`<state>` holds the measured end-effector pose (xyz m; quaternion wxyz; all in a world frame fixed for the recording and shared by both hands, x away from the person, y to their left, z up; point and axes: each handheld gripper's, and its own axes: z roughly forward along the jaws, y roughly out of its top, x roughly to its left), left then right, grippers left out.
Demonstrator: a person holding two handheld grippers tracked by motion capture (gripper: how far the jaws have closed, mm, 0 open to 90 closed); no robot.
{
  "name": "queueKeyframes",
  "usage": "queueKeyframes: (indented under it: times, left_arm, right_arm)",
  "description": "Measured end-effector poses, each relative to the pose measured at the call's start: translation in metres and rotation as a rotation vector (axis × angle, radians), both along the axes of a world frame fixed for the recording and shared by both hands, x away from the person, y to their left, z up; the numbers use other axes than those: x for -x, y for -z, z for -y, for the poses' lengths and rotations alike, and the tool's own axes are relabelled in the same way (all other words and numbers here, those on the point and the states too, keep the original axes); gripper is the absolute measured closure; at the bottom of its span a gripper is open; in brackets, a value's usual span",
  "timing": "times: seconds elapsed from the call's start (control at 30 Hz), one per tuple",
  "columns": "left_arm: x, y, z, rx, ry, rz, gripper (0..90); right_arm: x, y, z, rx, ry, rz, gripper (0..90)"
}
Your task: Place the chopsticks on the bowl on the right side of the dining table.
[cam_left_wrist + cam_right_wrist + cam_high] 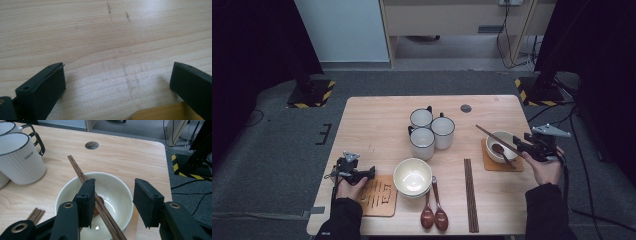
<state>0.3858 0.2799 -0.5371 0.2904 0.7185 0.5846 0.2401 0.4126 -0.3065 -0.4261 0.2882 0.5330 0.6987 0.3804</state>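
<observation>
The chopsticks (85, 183) lay propped across the rim of the small bowl (501, 145), likely set there as a place setting, a spoon (500, 151) inside. Just beside that bowl the right gripper (112, 202) stood half open, released, one jaw alongside the sticks. Far from the bowl, the left gripper (117, 82) rested open on the tabletop (105, 37), holding nothing.

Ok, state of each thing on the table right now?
Right tool: open, chopsticks between the jaws, not pinched.
Left tool: open, holding nothing.
Chopsticks: laid across the bowl.
Bowl: upright on its coaster, spoon inside.
Stacked bowls: upright.
Three mugs: upright.
</observation>
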Motion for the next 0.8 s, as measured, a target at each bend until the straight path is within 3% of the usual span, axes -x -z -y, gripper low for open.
queueKeyframes:
  times: [0.43, 0.8]
  left_arm:
    - [0.000, 0.000, 0.000, 0.000, 0.000, 0.000, 0.0]
    - [0.000, 0.000, 0.000, 0.000, 0.000, 0.000, 0.0]
  right_arm:
    - [-0.020, 0.007, -0.012, 0.023, -0.004, -0.012, 54.5]
    - [-0.034, 0.022, -0.018, 0.044, 0.026, -0.028, 54.7]
